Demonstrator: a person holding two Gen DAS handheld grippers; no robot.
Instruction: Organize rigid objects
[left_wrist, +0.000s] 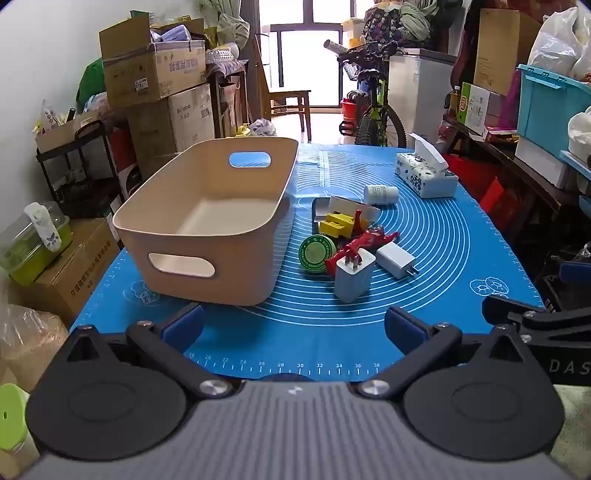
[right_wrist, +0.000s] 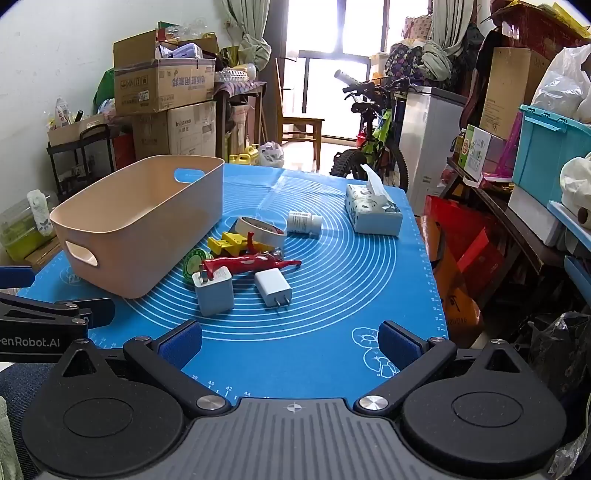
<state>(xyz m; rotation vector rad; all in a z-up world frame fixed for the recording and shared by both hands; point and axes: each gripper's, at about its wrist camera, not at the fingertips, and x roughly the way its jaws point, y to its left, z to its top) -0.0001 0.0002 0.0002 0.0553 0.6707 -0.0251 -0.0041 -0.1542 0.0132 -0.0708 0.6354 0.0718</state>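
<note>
A beige bin (left_wrist: 207, 225) (right_wrist: 140, 225) stands empty on the left of the blue mat (left_wrist: 424, 302) (right_wrist: 332, 295). Right of it lie two white chargers (left_wrist: 354, 275) (left_wrist: 397, 258) (right_wrist: 214, 290) (right_wrist: 273, 286), a red toy (left_wrist: 369, 240) (right_wrist: 251, 263), a green round tin (left_wrist: 317, 254) (right_wrist: 195, 260), a yellow toy (left_wrist: 338, 223) (right_wrist: 229, 242), a tape roll (left_wrist: 343, 205) (right_wrist: 260, 227) and a white bottle (left_wrist: 380, 194) (right_wrist: 303, 222). My left gripper (left_wrist: 293, 325) and right gripper (right_wrist: 290, 341) are open and empty over the mat's near edge.
A tissue box (left_wrist: 424, 173) (right_wrist: 373, 212) sits at the mat's far right. Cardboard boxes (left_wrist: 155, 70), a bicycle (left_wrist: 373, 107) and shelves with a teal crate (right_wrist: 550, 158) surround the table.
</note>
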